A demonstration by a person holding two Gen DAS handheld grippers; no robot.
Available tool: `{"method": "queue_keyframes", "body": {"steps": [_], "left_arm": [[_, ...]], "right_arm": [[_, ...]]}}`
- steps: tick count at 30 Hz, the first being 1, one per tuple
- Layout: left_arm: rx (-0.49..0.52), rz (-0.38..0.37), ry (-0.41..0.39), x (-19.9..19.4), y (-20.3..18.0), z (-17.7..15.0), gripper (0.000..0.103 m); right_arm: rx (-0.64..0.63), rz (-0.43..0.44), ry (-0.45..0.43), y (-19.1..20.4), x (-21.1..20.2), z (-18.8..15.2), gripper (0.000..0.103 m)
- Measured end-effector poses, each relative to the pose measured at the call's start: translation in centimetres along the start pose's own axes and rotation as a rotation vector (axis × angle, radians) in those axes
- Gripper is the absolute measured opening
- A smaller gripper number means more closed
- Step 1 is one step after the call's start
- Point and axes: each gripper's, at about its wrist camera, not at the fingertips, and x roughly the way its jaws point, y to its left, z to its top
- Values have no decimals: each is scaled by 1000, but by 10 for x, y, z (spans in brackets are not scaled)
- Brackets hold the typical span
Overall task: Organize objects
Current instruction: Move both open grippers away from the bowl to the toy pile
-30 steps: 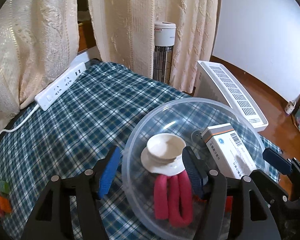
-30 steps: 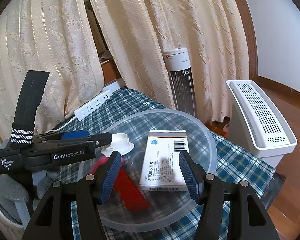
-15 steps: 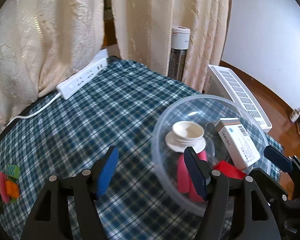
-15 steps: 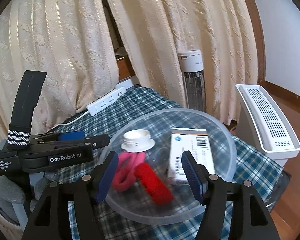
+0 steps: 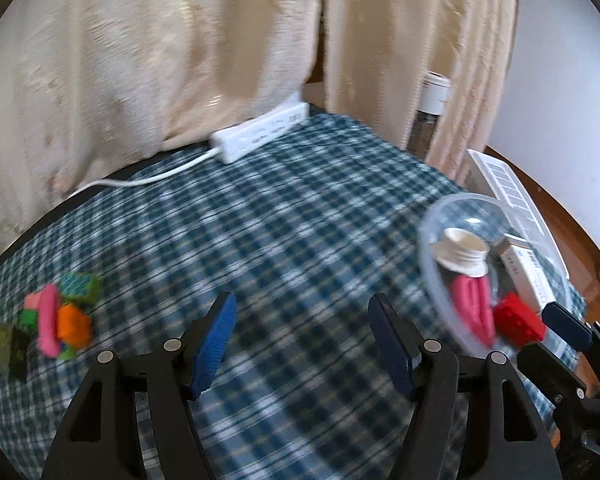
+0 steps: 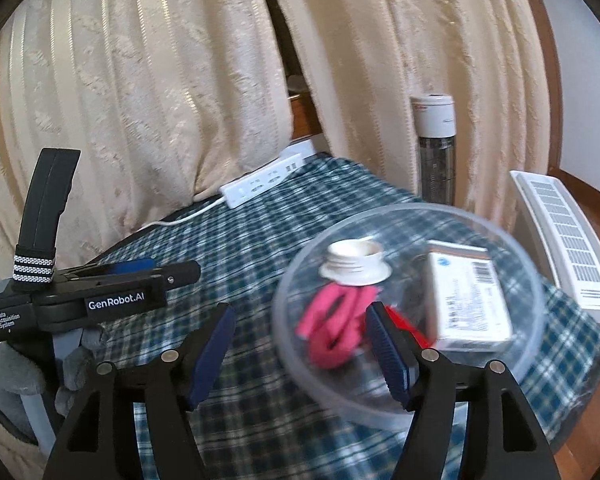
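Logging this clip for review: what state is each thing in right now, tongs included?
Left tongs: open, nothing between them.
Right tongs: opening, nothing gripped.
Clear bowl: upright on the plaid cloth, loaded.
White cup: in the bowl, upright.
Medicine box: in the bowl, lying flat.
Pink loop: in the bowl.
Red block: in the bowl.
Toy pile: loose on the cloth, outside the bowl.
Power strip: at the far edge, nothing visibly plugged in.

left claw (image 5: 300, 340) agape, right claw (image 6: 300, 350) agape, empty

On left gripper (image 6: 112, 276) body: "GenRobot.AI" and "Data Acquisition System". On white box (image 6: 466, 304): barcode, other print too blurred to read.
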Motion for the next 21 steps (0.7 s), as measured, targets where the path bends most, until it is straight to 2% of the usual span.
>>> {"method": "queue_keyframes", "body": {"steps": [21], "left_arm": [[-257, 169, 0, -29, 163, -32, 70]], "right_arm": [[-115, 99, 110, 90, 31, -17, 71]]}}
